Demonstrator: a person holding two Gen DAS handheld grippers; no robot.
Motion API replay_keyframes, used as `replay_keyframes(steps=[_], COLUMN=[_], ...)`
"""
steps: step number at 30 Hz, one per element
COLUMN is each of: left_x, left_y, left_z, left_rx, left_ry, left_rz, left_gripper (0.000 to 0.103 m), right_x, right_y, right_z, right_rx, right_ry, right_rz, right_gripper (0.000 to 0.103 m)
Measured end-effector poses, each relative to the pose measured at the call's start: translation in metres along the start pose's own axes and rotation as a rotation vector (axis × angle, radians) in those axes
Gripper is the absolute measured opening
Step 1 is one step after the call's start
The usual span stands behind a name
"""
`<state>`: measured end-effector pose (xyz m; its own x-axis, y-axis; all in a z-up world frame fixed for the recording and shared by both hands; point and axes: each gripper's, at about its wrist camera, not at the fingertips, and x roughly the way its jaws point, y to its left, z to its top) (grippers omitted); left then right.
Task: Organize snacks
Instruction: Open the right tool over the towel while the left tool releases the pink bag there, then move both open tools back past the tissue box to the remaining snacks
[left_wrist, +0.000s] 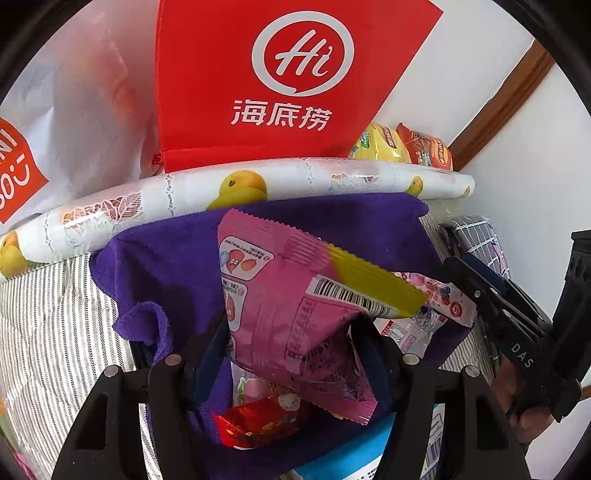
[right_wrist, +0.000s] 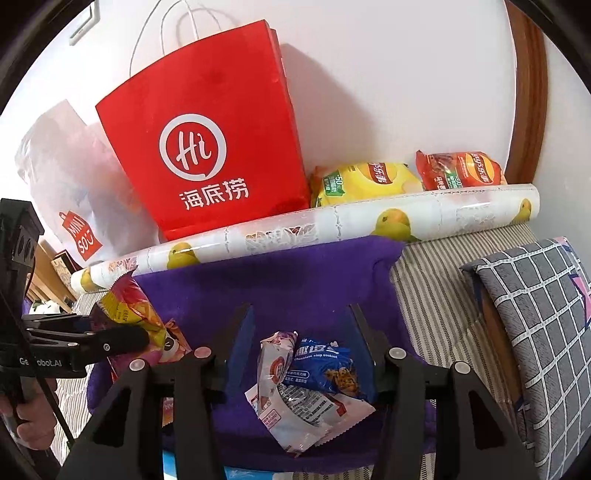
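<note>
A: Nearest the lens, left gripper (left_wrist: 291, 354) clamped on a pink crinkled foil snack packet with a yellow strip and barcode (left_wrist: 295, 314), held tilted above the purple towel (left_wrist: 166, 258).

B: And under it?

A: Small red shiny wrapped snack (left_wrist: 255, 421) lying on the towel, just below the pink packet. Blue packaging edge at the bottom, partly hidden.

B: Right side?

A: Right gripper (right_wrist: 301, 328) spread wide, gripping nothing, hovering over a white-and-red clear plastic snack bag (right_wrist: 291, 413) and a blue chocolate chip cookie packet (right_wrist: 325, 365), the two touching, both on the towel.

B: Farther out?

A: Long white roll printed with yellow fruit (right_wrist: 295, 229) along the towel's far edge. Behind it, tall red paper bag with a white "Hi" logo (right_wrist: 207, 147), beside a yellow crisp bag (right_wrist: 365, 181) and an orange-red crisp bag (right_wrist: 461, 173). White plastic bag with a red label (right_wrist: 74, 192) to the left. Grey checked cushion (right_wrist: 535, 314) on the striped bedding (right_wrist: 436, 302) at the right.
</note>
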<state>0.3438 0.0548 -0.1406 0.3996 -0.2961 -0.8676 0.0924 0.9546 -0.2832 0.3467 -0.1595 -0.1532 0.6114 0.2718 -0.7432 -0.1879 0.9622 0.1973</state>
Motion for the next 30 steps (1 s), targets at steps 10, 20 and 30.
replay_keyframes(steps=[10, 20, 30], left_x=[-0.005, -0.016, -0.032], left_y=[-0.006, -0.008, -0.005], left_z=[0.0, 0.002, 0.002], left_rx=[0.026, 0.023, 0.009], left_ry=[-0.014, -0.048, -0.095], left_rz=[-0.011, -0.032, -0.075], left_gripper=[0.073, 0.077, 0.076], right_x=[-0.003, -0.002, -0.006], right_y=[-0.002, -0.004, 0.008], right_z=[0.001, 0.002, 0.0], right_rx=[0.016, 0.027, -0.008], right_ry=[-0.013, -0.009, -0.002], right_rz=[0.003, 0.009, 0.026], right_gripper=[0.05, 0.05, 0.055])
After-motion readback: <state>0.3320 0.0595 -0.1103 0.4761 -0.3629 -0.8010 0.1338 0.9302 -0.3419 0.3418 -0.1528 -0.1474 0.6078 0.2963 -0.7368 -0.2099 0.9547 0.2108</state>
